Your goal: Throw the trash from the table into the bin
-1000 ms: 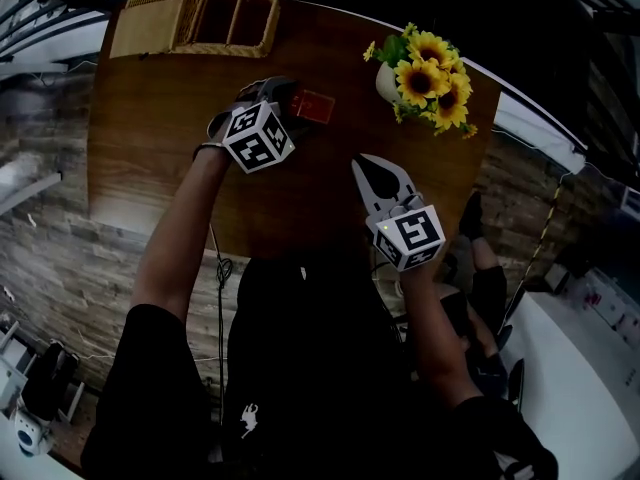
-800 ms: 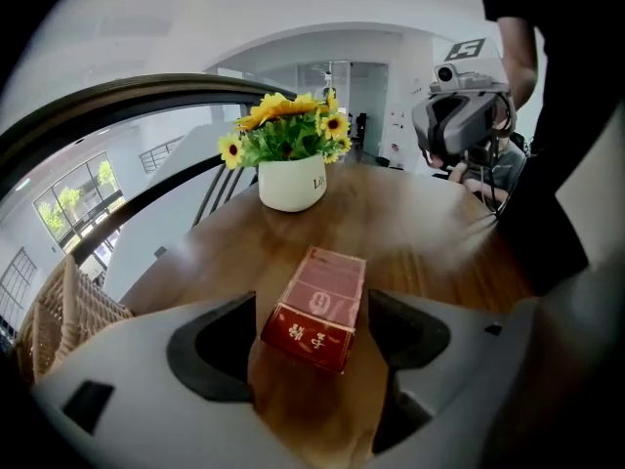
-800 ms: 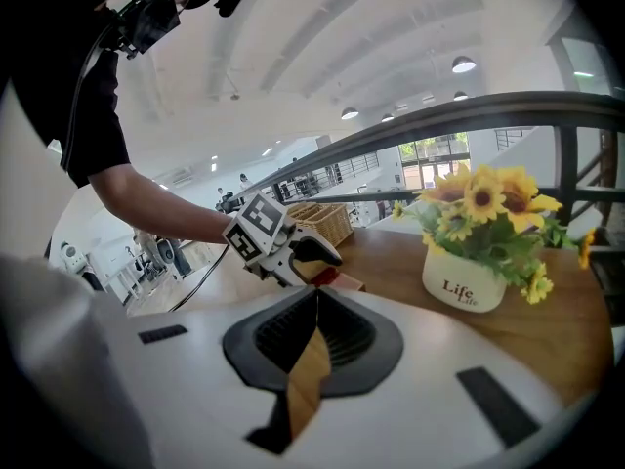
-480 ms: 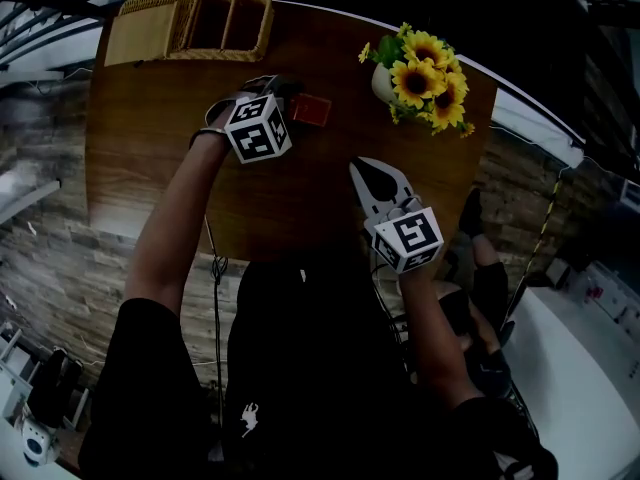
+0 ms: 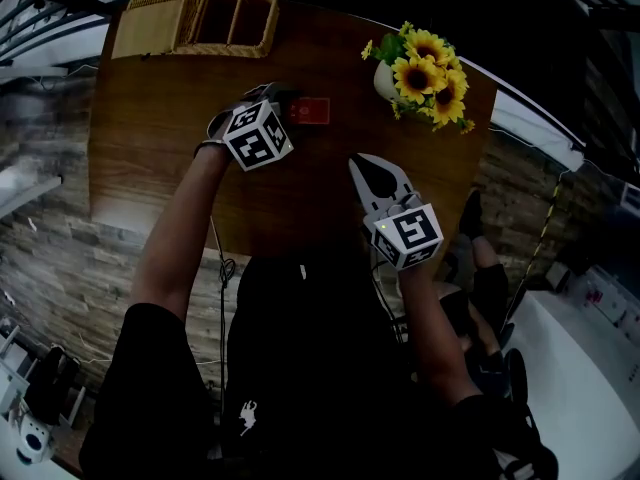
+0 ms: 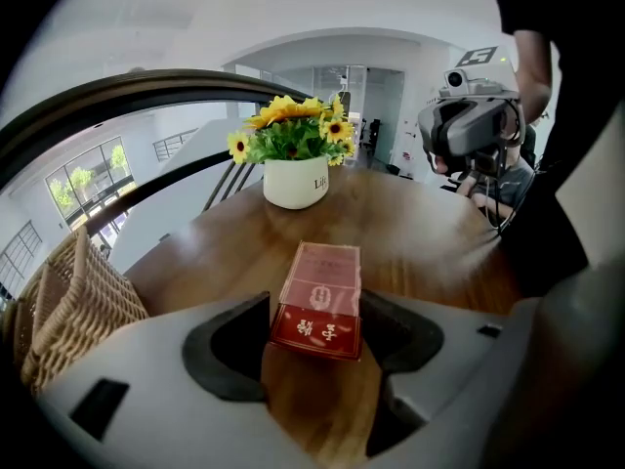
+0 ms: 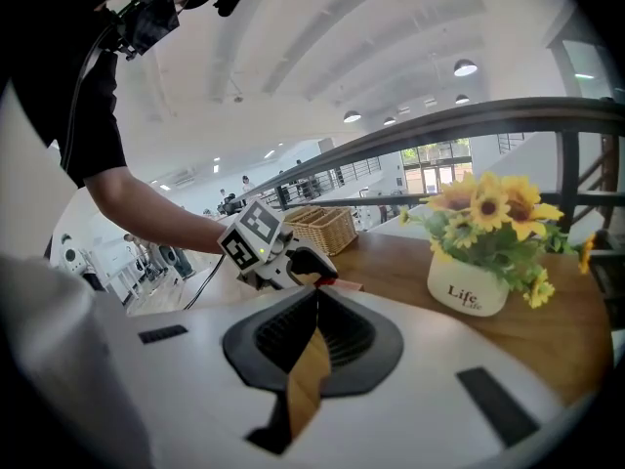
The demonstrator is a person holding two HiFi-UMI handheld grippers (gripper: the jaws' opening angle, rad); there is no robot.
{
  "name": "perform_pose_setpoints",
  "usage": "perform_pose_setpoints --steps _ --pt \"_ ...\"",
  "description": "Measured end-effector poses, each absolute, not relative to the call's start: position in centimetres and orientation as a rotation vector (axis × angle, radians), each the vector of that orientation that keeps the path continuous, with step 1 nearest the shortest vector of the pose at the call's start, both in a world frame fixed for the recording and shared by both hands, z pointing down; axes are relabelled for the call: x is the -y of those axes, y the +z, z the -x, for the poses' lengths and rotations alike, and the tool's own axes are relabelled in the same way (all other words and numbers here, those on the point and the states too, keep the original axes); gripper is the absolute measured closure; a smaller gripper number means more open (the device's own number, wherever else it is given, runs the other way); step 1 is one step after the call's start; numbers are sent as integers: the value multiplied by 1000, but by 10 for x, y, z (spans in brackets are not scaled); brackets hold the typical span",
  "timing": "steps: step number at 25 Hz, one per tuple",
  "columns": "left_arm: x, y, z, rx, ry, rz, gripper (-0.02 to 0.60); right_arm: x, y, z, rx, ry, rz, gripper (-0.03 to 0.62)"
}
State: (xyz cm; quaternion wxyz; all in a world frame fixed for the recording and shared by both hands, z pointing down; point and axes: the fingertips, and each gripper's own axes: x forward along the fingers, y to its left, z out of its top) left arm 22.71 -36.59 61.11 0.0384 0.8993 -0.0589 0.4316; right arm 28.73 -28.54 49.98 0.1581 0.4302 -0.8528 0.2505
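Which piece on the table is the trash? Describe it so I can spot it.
On the wooden table, look between the wicker basket and the white pot of sunflowers. A flat red pack lies there, between the closing fingers of the left gripper. It is the only red, boxy thing on the table.

Left tongs [image 6: 314, 322] tilt downward, jaws closing around a red pack [image 6: 322, 279]; right tongs [image 7: 314, 296] hover, jaws together.

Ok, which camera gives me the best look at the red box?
The left gripper view: the red box lies flat, close up, between the closing jaws of the left gripper, print visible. The head view shows only a small red patch; the right gripper view just a red sliver behind that gripper.
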Motion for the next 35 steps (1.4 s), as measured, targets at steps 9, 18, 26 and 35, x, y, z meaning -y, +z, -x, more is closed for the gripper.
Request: perform_pose_setpoints --steps 9,18,26,35 --pt "338 580 -216 365 1162 -2710 282 274 475 -285 2486 661 -1242 580" --pt "294 529 -200 607 998 -2688 284 244 455 -282 2558 618 -1198 582" --pt "257 505 -168 876 946 -2592 285 228 447 -263 2655 577 -1014 580" --pt "199 473 -126 1223 824 -2415 285 215 445 -235 2747 517 -749 580"
